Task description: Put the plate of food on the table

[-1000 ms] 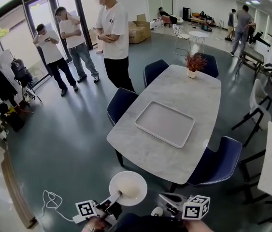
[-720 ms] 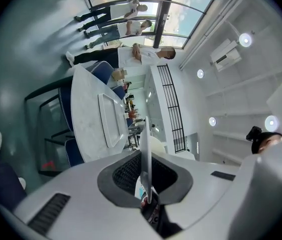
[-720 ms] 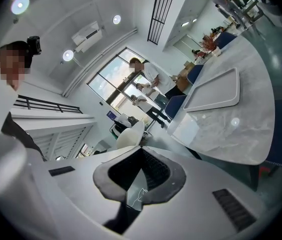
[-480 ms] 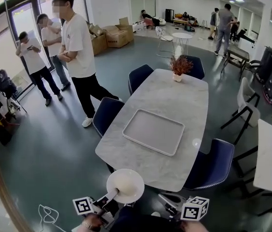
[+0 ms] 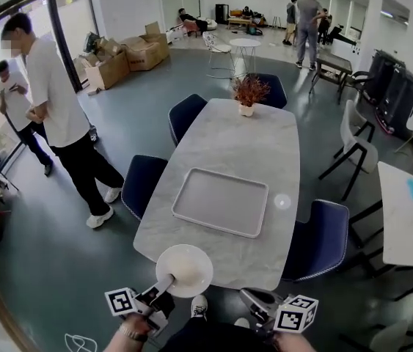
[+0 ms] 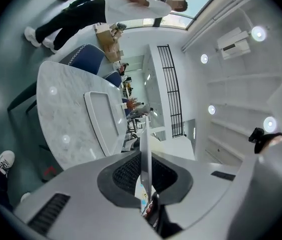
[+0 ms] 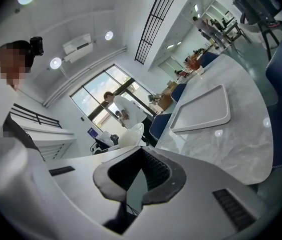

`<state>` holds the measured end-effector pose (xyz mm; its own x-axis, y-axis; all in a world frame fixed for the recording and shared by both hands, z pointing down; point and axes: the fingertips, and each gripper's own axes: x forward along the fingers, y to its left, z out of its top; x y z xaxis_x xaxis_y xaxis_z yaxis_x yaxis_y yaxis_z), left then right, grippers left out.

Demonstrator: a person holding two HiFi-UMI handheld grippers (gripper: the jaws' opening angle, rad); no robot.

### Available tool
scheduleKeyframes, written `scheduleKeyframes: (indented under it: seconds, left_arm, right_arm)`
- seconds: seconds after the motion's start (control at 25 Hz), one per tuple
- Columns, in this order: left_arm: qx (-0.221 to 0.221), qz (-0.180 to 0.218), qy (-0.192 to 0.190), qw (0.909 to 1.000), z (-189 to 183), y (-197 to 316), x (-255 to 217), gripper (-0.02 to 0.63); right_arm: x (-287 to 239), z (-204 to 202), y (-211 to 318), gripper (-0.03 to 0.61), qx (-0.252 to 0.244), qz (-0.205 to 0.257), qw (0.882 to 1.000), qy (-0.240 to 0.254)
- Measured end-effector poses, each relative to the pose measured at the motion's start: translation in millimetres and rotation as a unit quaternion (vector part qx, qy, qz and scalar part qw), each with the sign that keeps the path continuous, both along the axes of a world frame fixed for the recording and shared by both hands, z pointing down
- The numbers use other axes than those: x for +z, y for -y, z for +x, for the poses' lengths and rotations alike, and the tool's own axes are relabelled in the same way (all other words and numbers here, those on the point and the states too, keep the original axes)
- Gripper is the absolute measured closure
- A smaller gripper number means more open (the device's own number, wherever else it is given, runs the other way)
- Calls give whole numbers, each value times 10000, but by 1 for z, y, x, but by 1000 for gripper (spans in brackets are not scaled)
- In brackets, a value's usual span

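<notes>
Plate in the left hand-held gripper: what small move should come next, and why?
Probably carry the plate a little way forward over the table before lowering it. The left hand-held gripper is clamped on its near rim. In the head view the plate only overlaps the table's near edge, so setting it down here might leave it overhanging.

A white rectangular tray [image 5: 221, 202] is lying flat, with a potted plant [image 5: 248, 94] bearing reddish foliage standing well beyond its far edge. Blue chairs [image 5: 145, 183] are standing on both sides of them. At the left, a person in a white T-shirt [image 5: 63, 123] is standing on the grey floor [image 5: 59, 270], a second person [image 5: 15, 101] standing just behind. Cardboard boxes [image 5: 125, 53] are sitting further back, near a small round white table [image 5: 244, 46].
</notes>
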<state>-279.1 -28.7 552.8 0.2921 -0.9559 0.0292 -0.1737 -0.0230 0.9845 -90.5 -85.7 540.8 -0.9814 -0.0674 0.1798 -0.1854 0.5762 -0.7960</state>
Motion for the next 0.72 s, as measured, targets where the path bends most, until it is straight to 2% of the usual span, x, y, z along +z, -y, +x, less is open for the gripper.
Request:
scheduleKeyframes:
  seconds: [0.16,0.4,0.72]
  left_arm:
    - [187,-48,-151,9997,-10,18,5,591]
    - [529,-171,-176,9983,-28,46,15,591]
    - [1010,-263,87,9945,-66,109,31,589]
  right_arm:
    - [8,-5,0,568,212,-109,9997,-70]
    - [14,-18,7,568,561,-156,9982,-151]
    - [18,-39,17,568,1175,-53,9930,-100]
